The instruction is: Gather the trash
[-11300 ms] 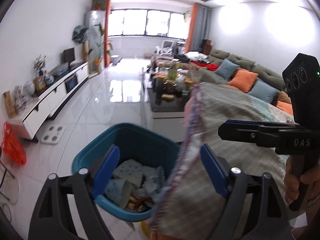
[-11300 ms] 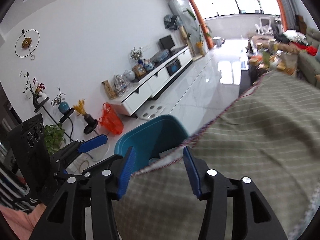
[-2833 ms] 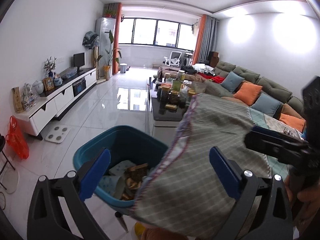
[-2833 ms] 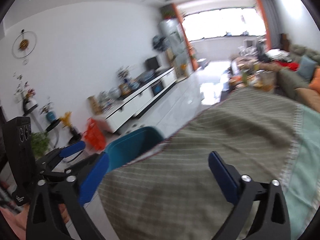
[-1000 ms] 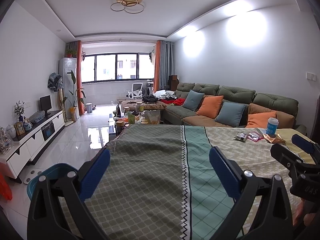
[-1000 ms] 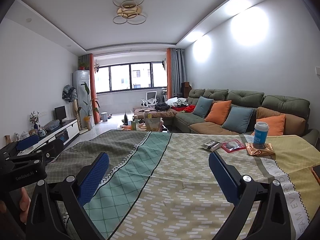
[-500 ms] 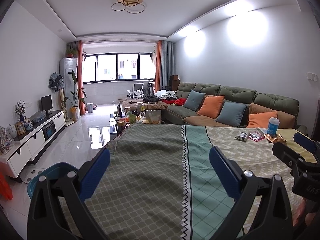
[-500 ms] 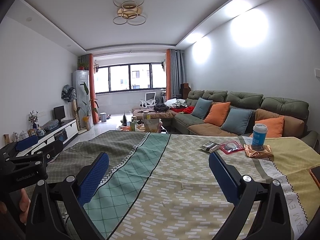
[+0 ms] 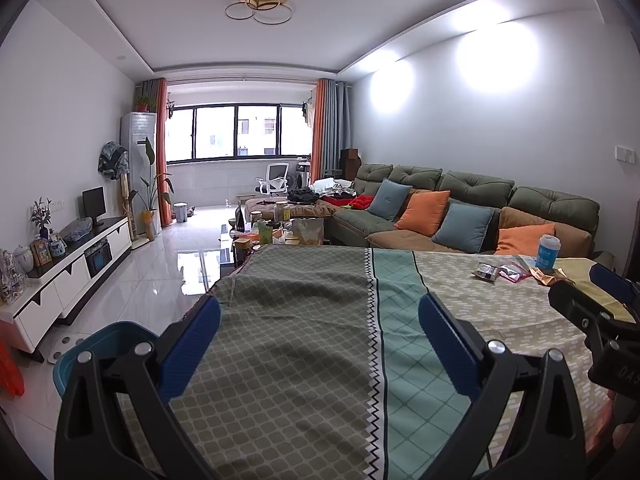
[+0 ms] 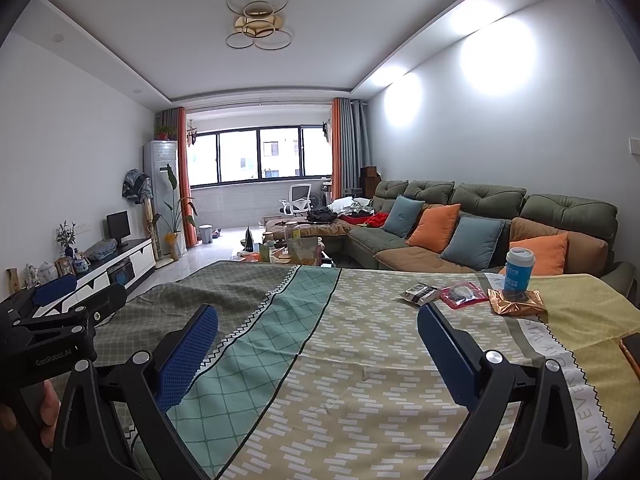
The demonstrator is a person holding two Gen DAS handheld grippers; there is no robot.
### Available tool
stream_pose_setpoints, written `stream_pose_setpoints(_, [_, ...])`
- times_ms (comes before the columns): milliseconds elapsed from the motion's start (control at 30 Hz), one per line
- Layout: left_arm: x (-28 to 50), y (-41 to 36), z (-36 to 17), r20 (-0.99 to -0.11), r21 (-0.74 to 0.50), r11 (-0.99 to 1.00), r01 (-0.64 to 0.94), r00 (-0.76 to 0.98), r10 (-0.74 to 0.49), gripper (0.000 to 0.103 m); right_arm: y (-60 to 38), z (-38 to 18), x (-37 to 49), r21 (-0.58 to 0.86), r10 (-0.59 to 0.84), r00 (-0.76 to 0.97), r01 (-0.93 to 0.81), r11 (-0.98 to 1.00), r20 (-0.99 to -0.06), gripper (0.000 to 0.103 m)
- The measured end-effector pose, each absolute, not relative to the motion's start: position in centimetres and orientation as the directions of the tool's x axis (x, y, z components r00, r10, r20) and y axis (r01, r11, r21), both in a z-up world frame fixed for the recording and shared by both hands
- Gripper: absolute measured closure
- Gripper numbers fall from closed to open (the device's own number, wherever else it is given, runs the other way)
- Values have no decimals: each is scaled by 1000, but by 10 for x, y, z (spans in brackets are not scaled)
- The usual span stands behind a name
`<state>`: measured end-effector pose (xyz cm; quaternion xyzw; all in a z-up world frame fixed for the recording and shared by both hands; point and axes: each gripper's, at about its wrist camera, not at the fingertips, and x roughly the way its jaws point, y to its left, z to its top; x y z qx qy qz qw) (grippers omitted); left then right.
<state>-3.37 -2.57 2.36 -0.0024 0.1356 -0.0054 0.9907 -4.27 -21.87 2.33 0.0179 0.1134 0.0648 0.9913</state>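
Trash lies at the far right of the patterned tablecloth (image 10: 360, 360): a dark wrapper (image 10: 419, 293), a red packet (image 10: 464, 294), a crumpled gold wrapper (image 10: 518, 302) and a blue paper cup (image 10: 519, 270) standing behind it. The same cluster shows in the left wrist view, with the cup (image 9: 548, 251) and wrappers (image 9: 500, 271). A teal bin (image 9: 100, 344) sits on the floor off the table's left edge. My left gripper (image 9: 319, 334) and right gripper (image 10: 318, 338) hover open over the near cloth, empty, well short of the trash.
A green sofa (image 10: 480, 216) with orange and blue cushions runs behind the table. A cluttered coffee table (image 10: 288, 252) stands beyond the cloth's far edge. A white TV cabinet (image 9: 68, 276) lines the left wall. An orange-edged object (image 10: 630, 348) lies at the table's right edge.
Over several seconds both grippers let go of the lifted cloth, opened wide and rose to face the flat table. In the last second the views barely shift.
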Motion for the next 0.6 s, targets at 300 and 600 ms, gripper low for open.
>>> stream_pose_setpoints(300, [-33,-26,22,-266,-8,1000,7,964,-9,3,-218,26,-43,50,134,966,-126,991,-221,4])
stream_pose_setpoints(600, [-33,-26,21,-268,-7,1000,5,963,-7,3,-219,27,-43,48,131,967,-124,991,-220,4])
